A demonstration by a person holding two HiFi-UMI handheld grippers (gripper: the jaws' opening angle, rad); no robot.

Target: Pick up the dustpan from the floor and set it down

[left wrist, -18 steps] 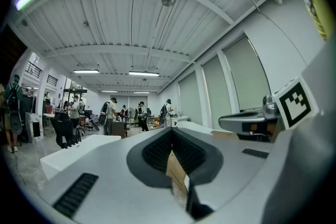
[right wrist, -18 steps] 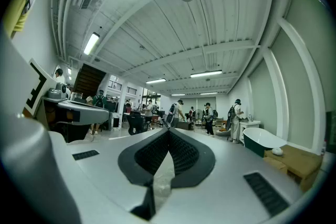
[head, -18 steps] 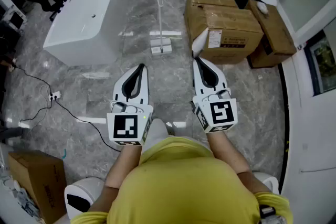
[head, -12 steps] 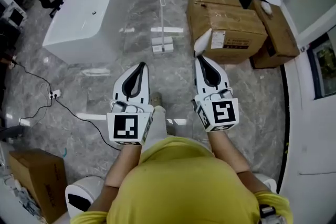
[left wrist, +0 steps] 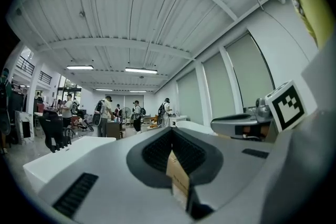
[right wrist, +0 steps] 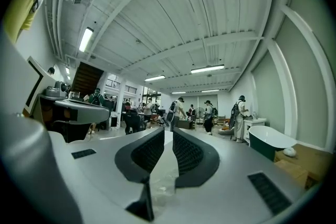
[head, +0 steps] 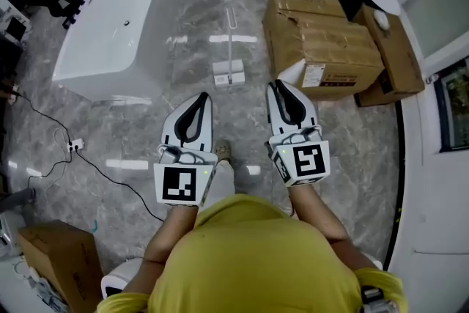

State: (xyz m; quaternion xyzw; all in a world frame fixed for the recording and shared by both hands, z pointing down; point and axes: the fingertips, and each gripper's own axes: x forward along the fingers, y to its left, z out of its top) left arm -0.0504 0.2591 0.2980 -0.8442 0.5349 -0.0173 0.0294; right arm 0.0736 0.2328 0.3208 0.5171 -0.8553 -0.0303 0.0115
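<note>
The white dustpan [head: 228, 74] stands on the grey marble floor with its long thin handle [head: 231, 29] upright, a short way ahead of both grippers. My left gripper [head: 204, 94] is held level at waist height, its tips together with nothing in them; in the left gripper view [left wrist: 170, 132] only a cardboard box shows through the hollow between the jaws. My right gripper [head: 273, 83] is level beside it. In the right gripper view [right wrist: 168, 131] a narrow slit stays between the jaws, with only floor behind. Neither gripper touches the dustpan.
A white bathtub [head: 117, 18] lies ahead on the left. Stacked cardboard boxes [head: 322, 33] sit close on the right of the dustpan. A black cable and power strip [head: 73, 146] run across the floor at left. Another box [head: 62, 260] sits at lower left. People stand far off.
The whole scene has slid toward me: the dustpan, tub and boxes are nearer the grippers. A shoe now shows between the grippers. Both grippers keep the same pose.
</note>
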